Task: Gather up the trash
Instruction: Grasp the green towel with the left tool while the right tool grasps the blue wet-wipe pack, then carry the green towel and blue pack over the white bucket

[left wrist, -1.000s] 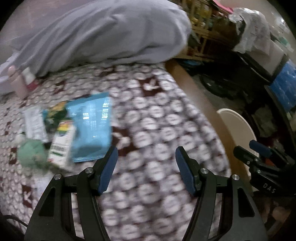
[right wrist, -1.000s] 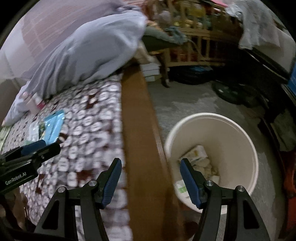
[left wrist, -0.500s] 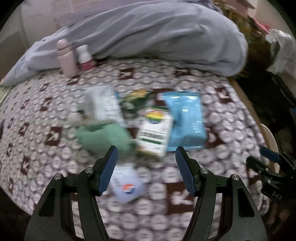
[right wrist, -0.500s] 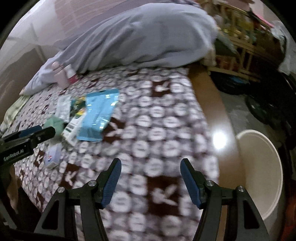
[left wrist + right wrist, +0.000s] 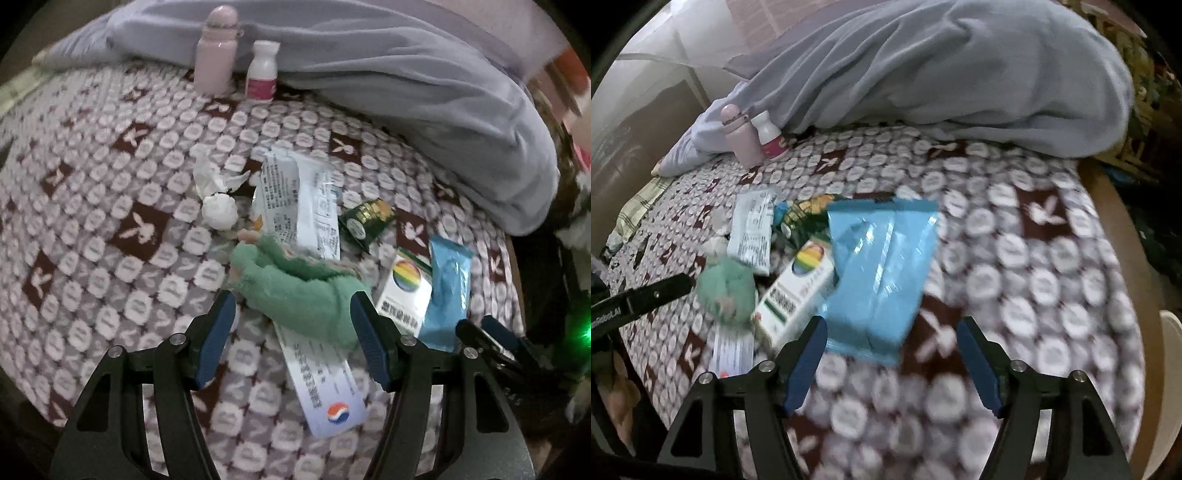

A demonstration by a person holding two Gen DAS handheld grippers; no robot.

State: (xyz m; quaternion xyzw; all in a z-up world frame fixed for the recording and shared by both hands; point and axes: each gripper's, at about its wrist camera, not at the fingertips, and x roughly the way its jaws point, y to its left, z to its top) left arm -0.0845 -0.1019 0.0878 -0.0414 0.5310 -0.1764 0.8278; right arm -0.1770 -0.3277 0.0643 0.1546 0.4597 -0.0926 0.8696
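With both the left gripper (image 5: 293, 328) and right gripper (image 5: 892, 354) being held released, the green cloth (image 5: 299, 291), lying mid-bed between the left fingers, is being judged soft, light, and best pinched at its bunched middle.

On the bedspread (image 5: 110, 206), 2 bottles (image 5: 216, 48) stand behind the litter, the box (image 5: 404, 291) lying between sock (image 5: 295, 291) and pouch (image 5: 448, 291).

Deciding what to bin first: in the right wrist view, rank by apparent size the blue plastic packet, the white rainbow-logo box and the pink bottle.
1. Blue plastic packet, though it lies nearest the camera.
2. White rainbow-logo box.
3. Pink bottle, farthest away.
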